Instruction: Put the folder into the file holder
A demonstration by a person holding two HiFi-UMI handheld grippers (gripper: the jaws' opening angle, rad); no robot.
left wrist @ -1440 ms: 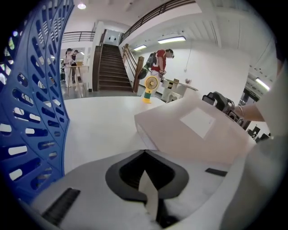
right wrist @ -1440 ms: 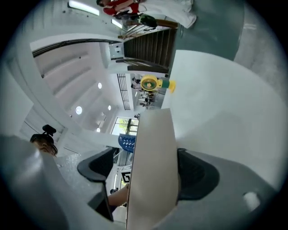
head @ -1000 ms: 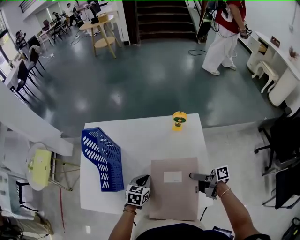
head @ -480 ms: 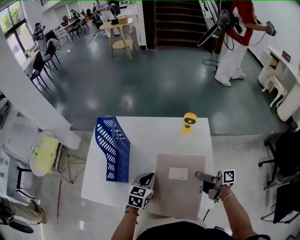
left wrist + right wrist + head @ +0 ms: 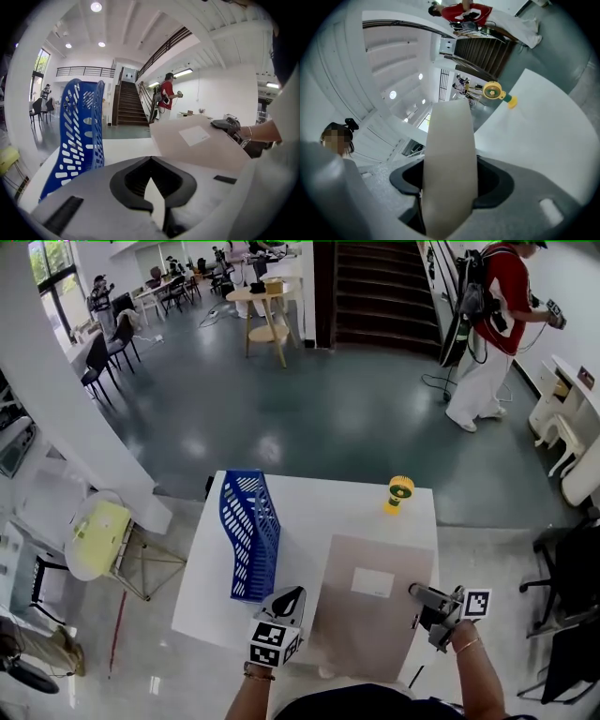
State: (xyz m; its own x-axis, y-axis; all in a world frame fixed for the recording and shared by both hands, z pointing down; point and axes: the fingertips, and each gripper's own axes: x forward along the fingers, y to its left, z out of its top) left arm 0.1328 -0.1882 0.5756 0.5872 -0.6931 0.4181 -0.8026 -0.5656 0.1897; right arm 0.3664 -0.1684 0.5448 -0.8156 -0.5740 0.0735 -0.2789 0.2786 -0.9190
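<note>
Tan folder [image 5: 366, 634], side edges hidden inside both jaws

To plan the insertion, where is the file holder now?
Head view: the file holder stands on the left of the table, beside the folder.

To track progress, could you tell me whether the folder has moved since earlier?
Yes: the folder has risen off the table, its far edge nearer the yellow fan.
</note>
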